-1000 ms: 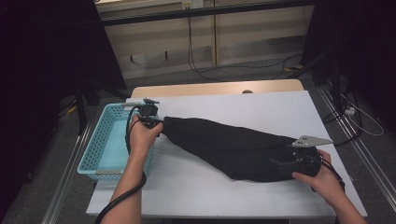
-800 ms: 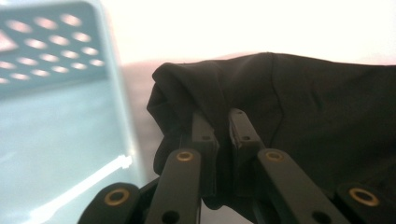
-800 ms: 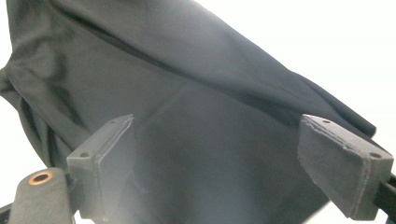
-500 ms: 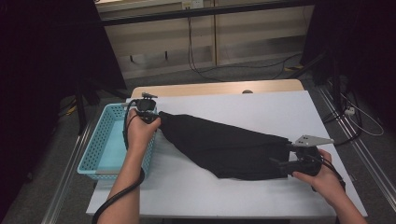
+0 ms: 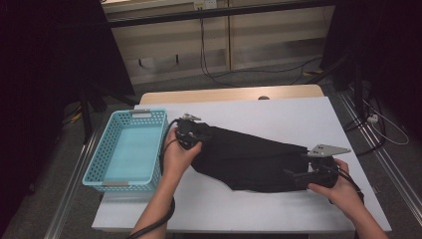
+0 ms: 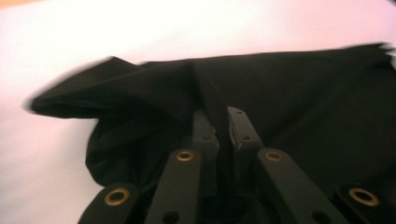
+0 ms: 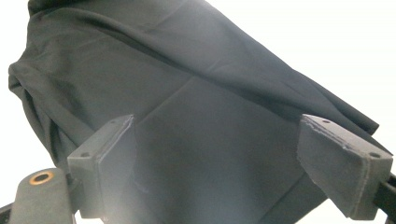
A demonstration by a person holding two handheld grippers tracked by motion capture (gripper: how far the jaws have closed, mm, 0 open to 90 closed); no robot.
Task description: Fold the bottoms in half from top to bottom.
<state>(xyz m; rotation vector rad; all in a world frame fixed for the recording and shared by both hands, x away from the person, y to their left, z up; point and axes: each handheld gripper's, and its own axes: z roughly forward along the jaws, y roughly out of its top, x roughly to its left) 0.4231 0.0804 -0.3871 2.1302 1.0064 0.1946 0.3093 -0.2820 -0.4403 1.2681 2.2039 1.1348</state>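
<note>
Cloth point(image 5: 249, 158), black and unlabelled, pinched in left gripper point(image 6: 219, 128) jaws; right gripper point(image 7: 229, 158) jaws wide apart.

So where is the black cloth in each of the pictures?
High view: the black cloth lies mid-table, right of the blue basket.
Left gripper view: cloth across the middle, pinched in the shut jaws.
Right gripper view: cloth between the open jaws.
Shared landmark: white table.

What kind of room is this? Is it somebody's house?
Probably not a house; it looks like a lab or test room. A plain white table stands between dark curtains, cables trail over the floor, and a person works a black cloth with hand-held grippers.
</note>
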